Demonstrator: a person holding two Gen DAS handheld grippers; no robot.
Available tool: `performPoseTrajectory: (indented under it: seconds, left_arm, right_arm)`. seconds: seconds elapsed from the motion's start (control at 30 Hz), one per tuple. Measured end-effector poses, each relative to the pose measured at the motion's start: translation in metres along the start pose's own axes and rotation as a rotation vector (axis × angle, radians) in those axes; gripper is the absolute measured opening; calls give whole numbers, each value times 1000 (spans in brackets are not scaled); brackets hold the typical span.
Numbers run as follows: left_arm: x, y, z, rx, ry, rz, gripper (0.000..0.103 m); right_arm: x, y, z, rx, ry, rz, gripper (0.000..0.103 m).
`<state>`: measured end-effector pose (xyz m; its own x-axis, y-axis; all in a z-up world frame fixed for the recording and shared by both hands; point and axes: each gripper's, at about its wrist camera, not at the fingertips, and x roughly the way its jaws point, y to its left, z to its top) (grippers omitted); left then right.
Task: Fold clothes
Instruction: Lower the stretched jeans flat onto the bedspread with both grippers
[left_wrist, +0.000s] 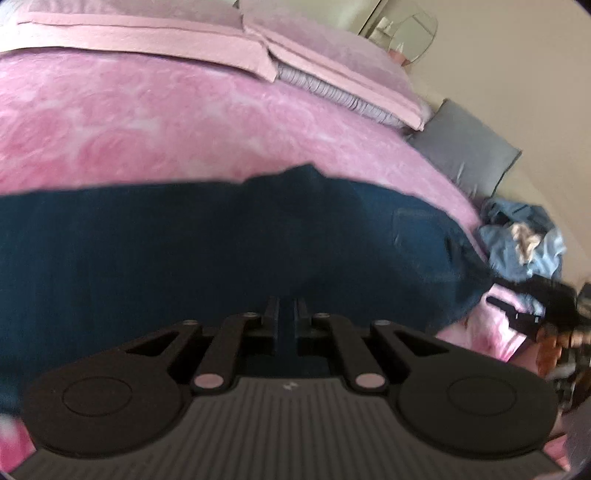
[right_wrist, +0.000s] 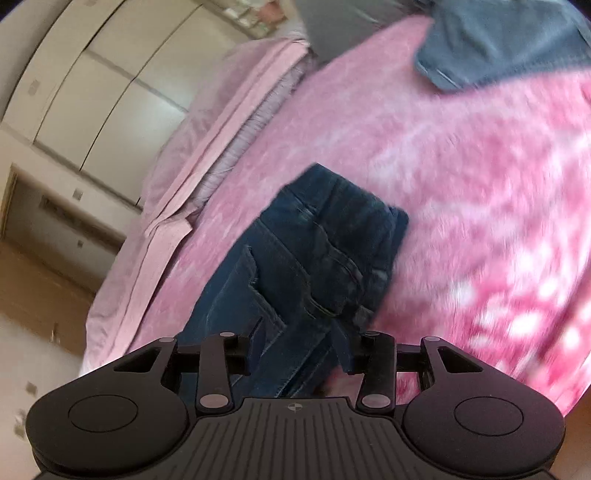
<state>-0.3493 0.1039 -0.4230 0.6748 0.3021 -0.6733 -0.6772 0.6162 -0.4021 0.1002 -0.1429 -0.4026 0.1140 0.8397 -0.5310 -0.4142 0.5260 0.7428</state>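
We are working at bed, dark blue jeans lying folded on pink floral bedspread. Our left gripper is pinching jeans fabric, jaws nearly together, denim spreading wide across near part of left wrist view. Our right gripper is standing about half open, jeans edge lying between jaws, pads not pressing. Pink pillows are sitting far; grey cushion and heap of light blue clothes are lying at right.
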Motion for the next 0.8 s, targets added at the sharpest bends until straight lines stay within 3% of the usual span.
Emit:
performPoseTrajectory:
  seconds: [0.07,0.17,0.23,0.33,0.43,0.5,0.57,0.63,0.8]
  left_arm:
    - [-2,7,-6,-33,5,16,3]
    - [-2,16,-9,-66,6,21,3]
    - [-2,20,-10,-80,7,25,3]
    - [-6,21,-12,-79,2,29,3]
    - [-7,25,-15,-72,5,44,3]
    - [-5,25,-17,-52,14,66,3]
    - [-9,22,-18,-27,11,79,3]
    - [-13,21,-18,-18,13,87,3]
    - [-8,8,-3,14,-23,82,3]
  right_arm:
    - [9,-8,1,63,-10,-18,44]
    - [19,-18,3,121,-13,21,43]
    - [24,-16,3,87,-8,12,11]
    - [18,-9,-4,21,-32,-16,7]
    - [11,0,-12,-74,-77,-31,7]
    - [30,-9,-17,-74,-30,-93,6]
    - [27,-9,-16,-67,-30,-87,7]
    - [17,5,-17,-92,-28,-150,9]
    - [-3,65,-29,-363,-145,-304,27]
